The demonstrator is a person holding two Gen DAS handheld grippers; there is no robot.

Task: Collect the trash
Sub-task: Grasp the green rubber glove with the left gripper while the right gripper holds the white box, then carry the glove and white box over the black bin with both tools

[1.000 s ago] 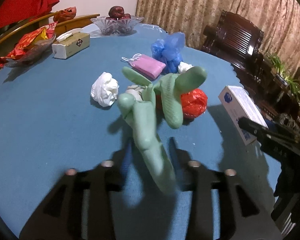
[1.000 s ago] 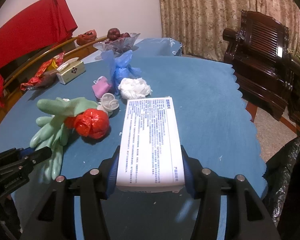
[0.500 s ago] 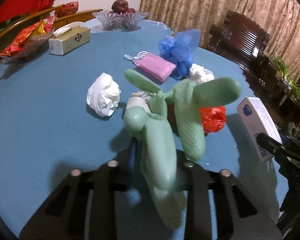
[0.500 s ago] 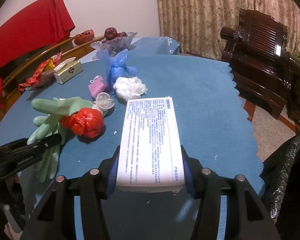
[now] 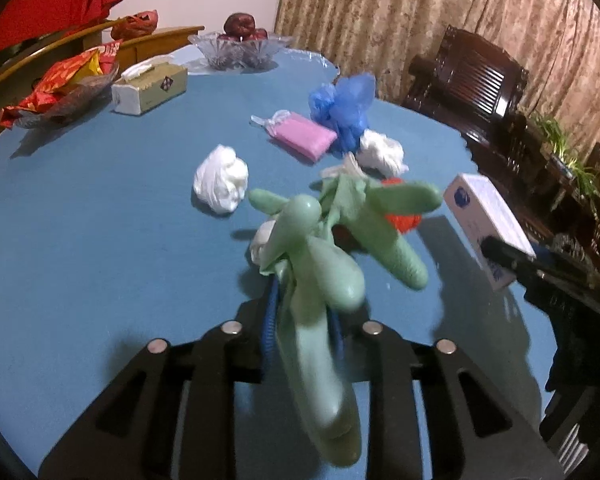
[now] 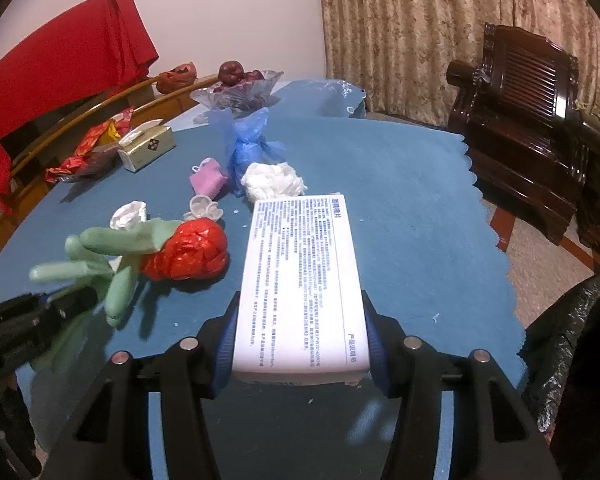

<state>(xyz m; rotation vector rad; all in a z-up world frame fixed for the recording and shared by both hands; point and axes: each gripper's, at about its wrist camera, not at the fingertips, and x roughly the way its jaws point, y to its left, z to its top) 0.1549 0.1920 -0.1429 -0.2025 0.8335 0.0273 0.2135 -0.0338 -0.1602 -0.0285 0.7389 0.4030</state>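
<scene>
My left gripper is shut on a pale green rubber glove and holds it above the blue table; the glove also shows in the right wrist view. My right gripper is shut on a white printed box, held over the table's near edge; the box also shows in the left wrist view. On the table lie a red crumpled bag, white wads, a pink packet and a blue plastic bag.
A tissue box, a glass fruit bowl and red snack wrappers stand at the table's far side. A black trash bag hangs off the table at the right. Dark wooden chairs stand beyond.
My left gripper has lifted the green glove higher and pulled it back; its fingers swing. The right gripper still holds the box and has drawn back slightly from the table.
</scene>
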